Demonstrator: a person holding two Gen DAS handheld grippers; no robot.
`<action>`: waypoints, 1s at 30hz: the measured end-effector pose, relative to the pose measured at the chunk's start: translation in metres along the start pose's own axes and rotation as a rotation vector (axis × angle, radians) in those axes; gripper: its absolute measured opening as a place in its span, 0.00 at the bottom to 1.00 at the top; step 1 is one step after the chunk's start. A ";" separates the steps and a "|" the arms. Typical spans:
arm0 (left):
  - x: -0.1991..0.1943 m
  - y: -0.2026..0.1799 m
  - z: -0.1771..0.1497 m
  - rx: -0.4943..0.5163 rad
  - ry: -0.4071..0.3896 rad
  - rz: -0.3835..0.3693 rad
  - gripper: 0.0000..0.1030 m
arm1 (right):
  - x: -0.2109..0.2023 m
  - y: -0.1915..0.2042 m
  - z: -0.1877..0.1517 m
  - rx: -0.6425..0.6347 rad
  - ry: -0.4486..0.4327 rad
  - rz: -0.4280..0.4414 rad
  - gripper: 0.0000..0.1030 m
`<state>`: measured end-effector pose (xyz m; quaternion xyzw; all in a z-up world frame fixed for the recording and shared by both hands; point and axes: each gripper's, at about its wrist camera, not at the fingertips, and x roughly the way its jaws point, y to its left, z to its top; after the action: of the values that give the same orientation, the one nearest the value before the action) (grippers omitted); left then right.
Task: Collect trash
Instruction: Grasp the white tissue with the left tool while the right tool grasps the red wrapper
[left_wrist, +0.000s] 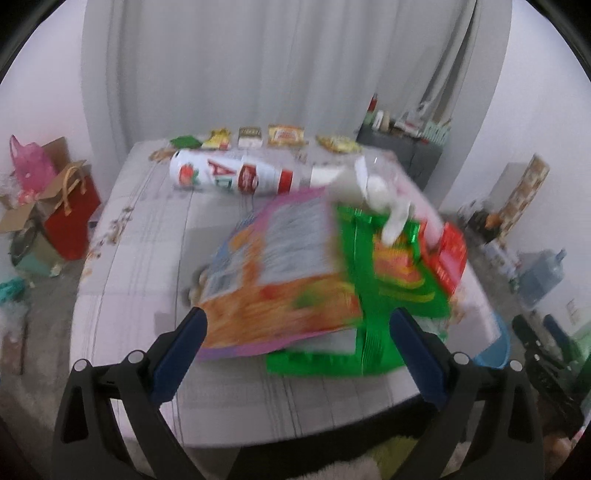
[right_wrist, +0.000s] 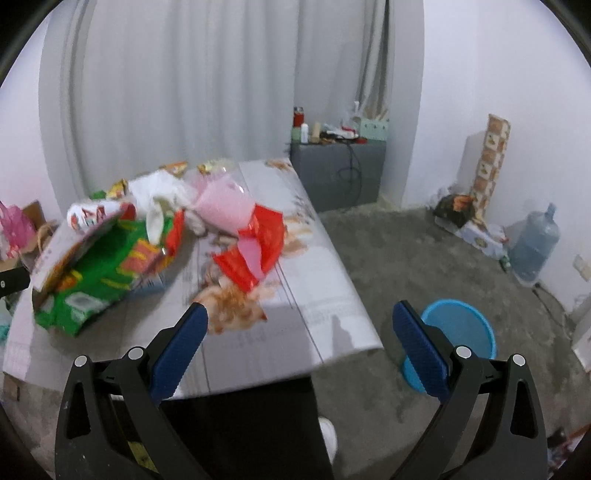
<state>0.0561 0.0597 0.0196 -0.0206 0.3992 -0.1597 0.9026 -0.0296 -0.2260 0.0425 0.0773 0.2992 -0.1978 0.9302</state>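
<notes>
Trash lies piled on a table with a pale patterned cloth (left_wrist: 140, 258). In the left wrist view my left gripper (left_wrist: 299, 332) is open, its blue fingers on either side of the near edge of an orange and pink snack bag (left_wrist: 280, 273). That bag lies on a green bag (left_wrist: 402, 280). Behind them are a white bottle on its side (left_wrist: 229, 173), a red wrapper (left_wrist: 448, 258) and white crumpled plastic (left_wrist: 384, 199). My right gripper (right_wrist: 301, 314) is open and holds nothing, above the table's near right corner. The red wrapper (right_wrist: 255, 247) and a pink cup (right_wrist: 225, 206) lie ahead of it.
A blue bucket (right_wrist: 458, 332) stands on the grey floor to the right of the table. Several small snack packets (left_wrist: 284, 134) line the far table edge. A grey cabinet (right_wrist: 336, 170), a water jug (right_wrist: 532, 243) and a red gift bag (left_wrist: 74, 218) surround the table.
</notes>
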 end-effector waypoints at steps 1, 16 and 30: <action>0.000 0.003 0.004 -0.007 -0.012 -0.015 0.94 | 0.001 -0.001 0.002 0.007 -0.004 -0.002 0.92; 0.010 0.006 0.022 -0.029 -0.075 -0.293 0.94 | 0.033 -0.024 0.008 0.132 0.104 0.084 0.92; 0.045 -0.019 0.090 -0.061 0.033 -0.397 0.94 | 0.123 -0.055 0.042 0.395 0.311 0.425 0.67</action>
<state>0.1445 0.0201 0.0516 -0.1235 0.4069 -0.3225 0.8457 0.0612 -0.3263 0.0023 0.3462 0.3708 -0.0393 0.8609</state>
